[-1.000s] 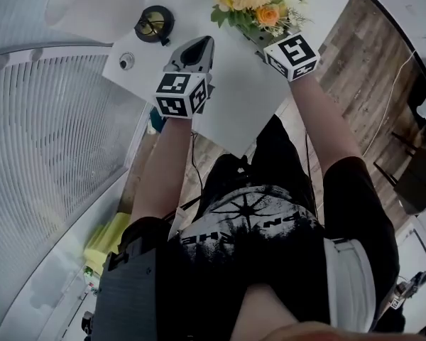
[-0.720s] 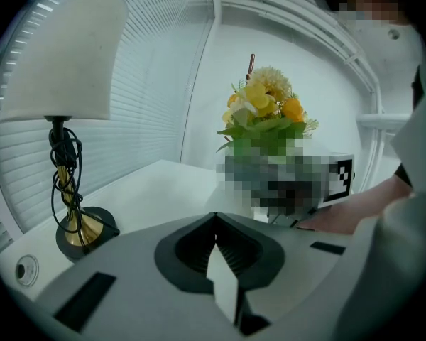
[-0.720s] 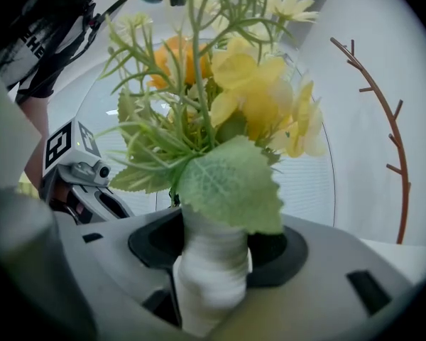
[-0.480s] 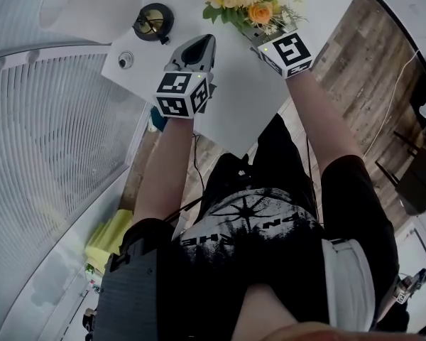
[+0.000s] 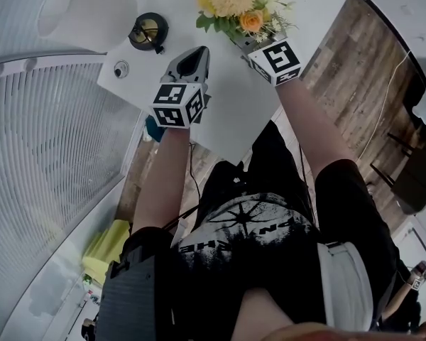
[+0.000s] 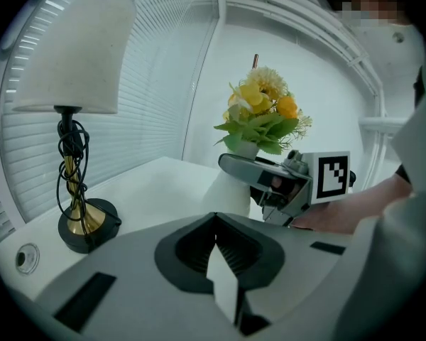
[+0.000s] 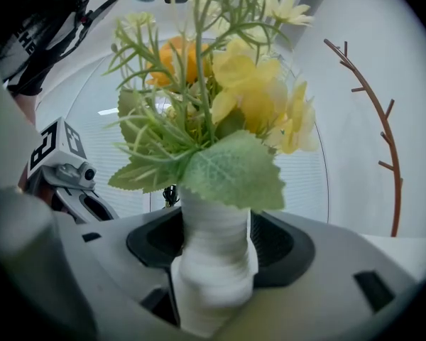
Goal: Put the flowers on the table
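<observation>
Between the right tongs (image 7: 214,226): a white ribbed vase (image 7: 213,261) holding the flowers (image 7: 227,84), yellow and orange blooms over green leaves, upright. The jaws are opening with the vase neck in the gap; I can't tell whether the pads are touching it. In the left gripper view the vase body sits low over the white counter (image 6: 156,183), and the right tongs' near jaw crosses in front of it. The vase foot is hidden behind my left tongs' body, so I can't confirm contact with the counter. Left tongs (image 5: 199,50) are pressed together with nothing in them. They're over the counter, just left of the right tongs and short of the vase. Ahead-left of the left tongs is a lamp (image 6: 72,119): white shade, brass stem with a black cord wound round it, dark round base on the counter. Nearer than the lamp, off the left tongs' left side, a small round fitting (image 5: 121,69) is set in the counter top. Beyond the right tongs, to their right, a bare brown branch (image 7: 387,141) stands against the white wall. Blinds (image 6: 149,84) run behind the lamp.
</observation>
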`<state>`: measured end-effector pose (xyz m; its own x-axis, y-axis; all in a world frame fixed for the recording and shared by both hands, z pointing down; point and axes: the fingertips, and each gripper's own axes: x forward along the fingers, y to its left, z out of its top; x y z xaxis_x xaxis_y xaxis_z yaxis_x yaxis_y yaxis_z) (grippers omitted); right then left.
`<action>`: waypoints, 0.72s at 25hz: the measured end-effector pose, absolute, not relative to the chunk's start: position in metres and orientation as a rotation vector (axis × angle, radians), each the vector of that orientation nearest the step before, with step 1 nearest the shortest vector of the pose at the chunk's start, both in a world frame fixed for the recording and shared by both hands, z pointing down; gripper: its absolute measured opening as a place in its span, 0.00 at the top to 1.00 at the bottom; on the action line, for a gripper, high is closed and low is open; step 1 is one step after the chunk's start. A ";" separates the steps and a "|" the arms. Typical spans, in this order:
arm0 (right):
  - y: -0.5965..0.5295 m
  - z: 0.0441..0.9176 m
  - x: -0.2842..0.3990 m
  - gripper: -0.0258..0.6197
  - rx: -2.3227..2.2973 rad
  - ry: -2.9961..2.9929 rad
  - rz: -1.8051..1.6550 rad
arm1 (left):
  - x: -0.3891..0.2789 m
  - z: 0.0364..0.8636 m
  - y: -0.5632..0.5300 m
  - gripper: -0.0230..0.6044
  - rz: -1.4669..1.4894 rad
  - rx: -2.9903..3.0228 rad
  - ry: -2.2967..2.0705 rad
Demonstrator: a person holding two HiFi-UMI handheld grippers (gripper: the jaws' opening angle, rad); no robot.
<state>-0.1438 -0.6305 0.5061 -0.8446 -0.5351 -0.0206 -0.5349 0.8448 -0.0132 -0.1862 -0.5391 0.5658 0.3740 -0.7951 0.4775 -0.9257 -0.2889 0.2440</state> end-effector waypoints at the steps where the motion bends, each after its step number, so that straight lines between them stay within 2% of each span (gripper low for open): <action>1: -0.632 0.506 -0.143 0.54 -0.876 2.997 -0.017 | -0.185 0.565 -0.540 0.94 0.360 2.164 -1.482; 18: -0.599 0.525 -0.089 0.52 -1.128 3.046 -0.126 | -0.180 0.529 -0.520 0.94 0.348 2.255 -1.475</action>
<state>-0.0893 -0.5989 0.5252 -0.7539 -0.6442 0.1291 -0.6526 0.7569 -0.0345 -0.1804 -0.5200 0.5294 0.4057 -0.8083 0.4267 -0.9138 -0.3481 0.2093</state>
